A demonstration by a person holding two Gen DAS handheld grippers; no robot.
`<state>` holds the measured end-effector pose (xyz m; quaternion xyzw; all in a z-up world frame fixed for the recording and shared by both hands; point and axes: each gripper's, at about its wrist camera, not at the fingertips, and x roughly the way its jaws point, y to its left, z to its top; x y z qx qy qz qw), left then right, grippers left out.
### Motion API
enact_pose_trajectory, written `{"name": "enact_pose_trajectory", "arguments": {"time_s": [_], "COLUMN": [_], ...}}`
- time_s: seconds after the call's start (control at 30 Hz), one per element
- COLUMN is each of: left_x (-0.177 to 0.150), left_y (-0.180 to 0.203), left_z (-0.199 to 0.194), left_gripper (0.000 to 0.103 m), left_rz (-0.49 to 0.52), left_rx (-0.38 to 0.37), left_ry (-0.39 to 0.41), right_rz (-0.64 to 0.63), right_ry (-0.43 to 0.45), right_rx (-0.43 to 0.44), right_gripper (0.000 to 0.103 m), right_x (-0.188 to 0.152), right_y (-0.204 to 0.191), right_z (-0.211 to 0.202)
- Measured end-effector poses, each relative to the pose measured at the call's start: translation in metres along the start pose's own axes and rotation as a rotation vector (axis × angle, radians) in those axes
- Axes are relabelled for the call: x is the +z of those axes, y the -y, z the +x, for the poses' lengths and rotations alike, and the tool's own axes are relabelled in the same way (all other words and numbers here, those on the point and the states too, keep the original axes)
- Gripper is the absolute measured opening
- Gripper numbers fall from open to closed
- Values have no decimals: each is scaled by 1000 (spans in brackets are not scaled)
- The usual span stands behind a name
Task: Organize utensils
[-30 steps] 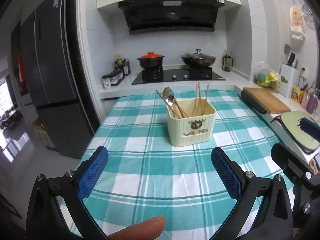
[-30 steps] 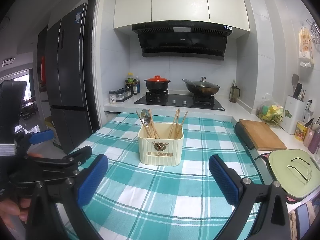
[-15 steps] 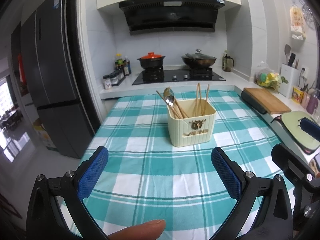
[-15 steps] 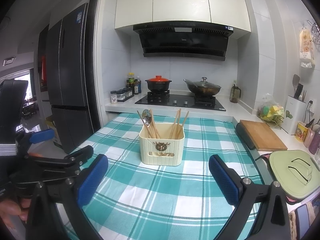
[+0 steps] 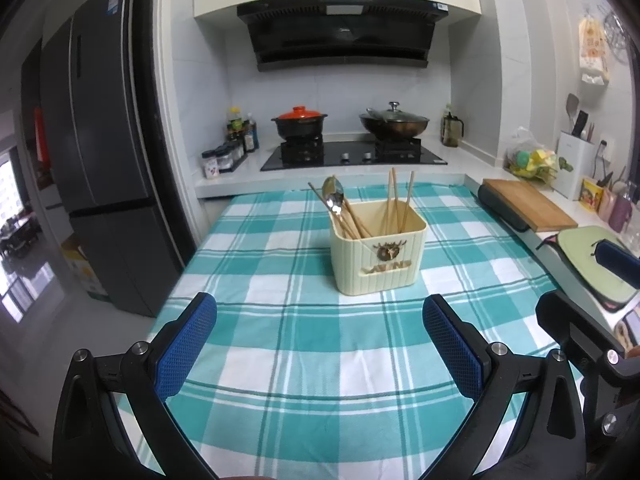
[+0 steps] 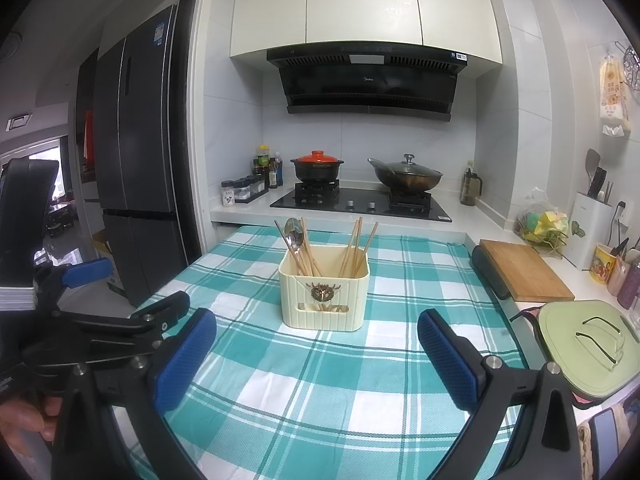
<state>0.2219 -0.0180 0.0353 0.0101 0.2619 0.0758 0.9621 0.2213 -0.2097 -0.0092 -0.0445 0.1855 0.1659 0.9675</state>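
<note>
A cream utensil holder [image 5: 378, 254] [image 6: 324, 294] stands upright on the teal checked tablecloth [image 5: 304, 344] [image 6: 320, 392]. Wooden chopsticks [image 5: 396, 204] [image 6: 358, 246] and a metal spoon [image 5: 334, 196] [image 6: 294, 236] lean inside it. My left gripper [image 5: 320, 344] hovers open over the cloth, well short of the holder, with nothing between its blue pads. My right gripper [image 6: 316, 356] is open too, empty, at about the same distance from the holder. Each gripper shows at the edge of the other's view.
Behind the table runs a counter with a hob [image 5: 354, 154], a red-lidded pot [image 5: 300, 122] and a lidded wok [image 5: 394, 124]. A fridge [image 5: 100, 168] stands left. A wooden cutting board [image 5: 528, 204] and a green lidded pan [image 6: 584, 344] sit to the right.
Both grippers have drawn back very slightly from the holder. The fingertip at the bottom of the left wrist view has nearly slipped out of frame. Nothing on the table moved.
</note>
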Motion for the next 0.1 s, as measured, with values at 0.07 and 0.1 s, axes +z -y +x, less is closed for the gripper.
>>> {"name": "enact_pose_trajectory", "arguments": {"time_s": [0.07, 0.1], "left_x": [0, 0], "left_y": [1, 2], "left_z": [0, 0], "left_gripper": [103, 103], "left_rz": [3, 8], "left_rx": [3, 2], "left_ry": [4, 3], "right_rz": [-1, -1], "right_ry": [-1, -2], "right_rx": [0, 2], "right_gripper": [102, 102], "right_x": [0, -2], "right_y": [0, 0], "right_z": [0, -1]}}
